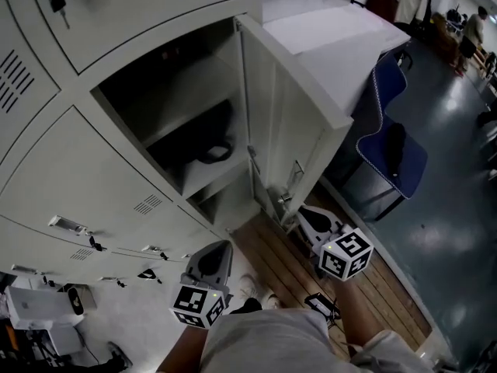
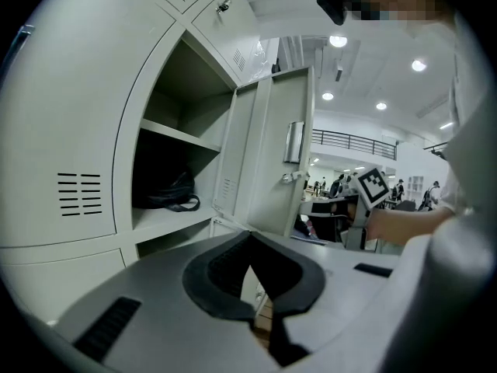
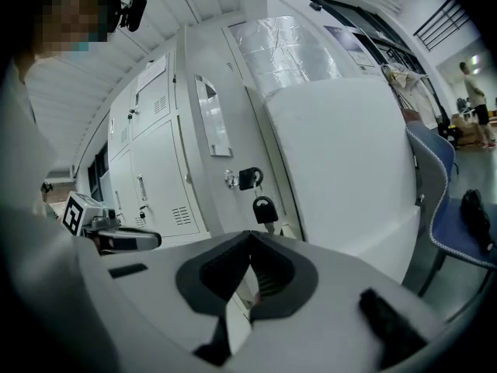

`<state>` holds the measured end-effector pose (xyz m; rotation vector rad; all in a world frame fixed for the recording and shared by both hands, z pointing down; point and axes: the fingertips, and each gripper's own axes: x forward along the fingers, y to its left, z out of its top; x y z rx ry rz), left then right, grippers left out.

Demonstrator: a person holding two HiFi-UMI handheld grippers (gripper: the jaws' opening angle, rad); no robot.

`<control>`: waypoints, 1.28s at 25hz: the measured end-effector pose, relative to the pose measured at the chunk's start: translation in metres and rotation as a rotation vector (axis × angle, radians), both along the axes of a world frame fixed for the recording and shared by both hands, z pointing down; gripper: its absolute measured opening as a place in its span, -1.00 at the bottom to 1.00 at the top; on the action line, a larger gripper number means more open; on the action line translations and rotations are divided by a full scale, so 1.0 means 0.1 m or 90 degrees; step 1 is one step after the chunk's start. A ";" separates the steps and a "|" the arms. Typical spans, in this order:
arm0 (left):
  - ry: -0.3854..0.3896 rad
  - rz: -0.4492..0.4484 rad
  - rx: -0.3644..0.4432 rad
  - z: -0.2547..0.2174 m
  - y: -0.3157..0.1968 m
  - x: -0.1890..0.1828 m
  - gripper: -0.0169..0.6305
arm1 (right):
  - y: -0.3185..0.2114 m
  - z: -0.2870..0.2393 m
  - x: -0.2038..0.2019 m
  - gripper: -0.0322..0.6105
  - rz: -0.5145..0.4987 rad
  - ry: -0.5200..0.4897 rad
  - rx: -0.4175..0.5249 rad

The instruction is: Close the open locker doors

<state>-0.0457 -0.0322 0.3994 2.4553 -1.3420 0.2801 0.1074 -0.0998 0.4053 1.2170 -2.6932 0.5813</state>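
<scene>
Both tools sit low and close to the person. The left tool (image 1: 220, 249) points toward the open compartment, and the right tool (image 1: 307, 216) is just beside the door's free edge, on its outer side. Each has its jaws pressed together tip to tip, with nothing between them.

The locker door (image 1: 289, 127) stands wide open at the right end of the locker bank. It is hinged on the right side of its compartment (image 1: 167, 92) and swung out toward the person. Inside, a shelf (image 1: 210, 177) carries a black bag (image 1: 203, 142), which seems to sit back from the shelf's front edge. A key (image 3: 264, 208) dangles from the lock on the door's outer face, straight ahead of the right tool. Beyond the door are a white panel (image 1: 342, 37) and a blue chair (image 1: 388, 150).

The likeliest trouble is the closed tips skating across smooth painted metal, so the push glances off. A push that lands on the hanging key could knock or bend it. If the door is swung too hard it may bounce back off the frame rather than seat. The left tool, near the opening, could be caught between the door and the frame. The bag's strap could also stop the door if it reaches the shelf's front edge.
</scene>
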 end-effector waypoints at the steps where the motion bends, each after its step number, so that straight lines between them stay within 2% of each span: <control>1: -0.001 -0.007 0.000 0.00 0.02 -0.03 -0.91 | 0.01 0.00 -0.04 -0.81 -0.007 -0.001 0.000; 16: -0.002 -0.109 0.005 -0.04 0.36 -0.47 -0.91 | 0.12 0.01 -0.64 -0.81 -0.113 -0.002 -0.002; 32: -0.001 -0.181 0.014 -0.08 0.46 -0.92 -0.91 | 0.10 0.01 -1.29 -0.81 -0.198 0.007 0.000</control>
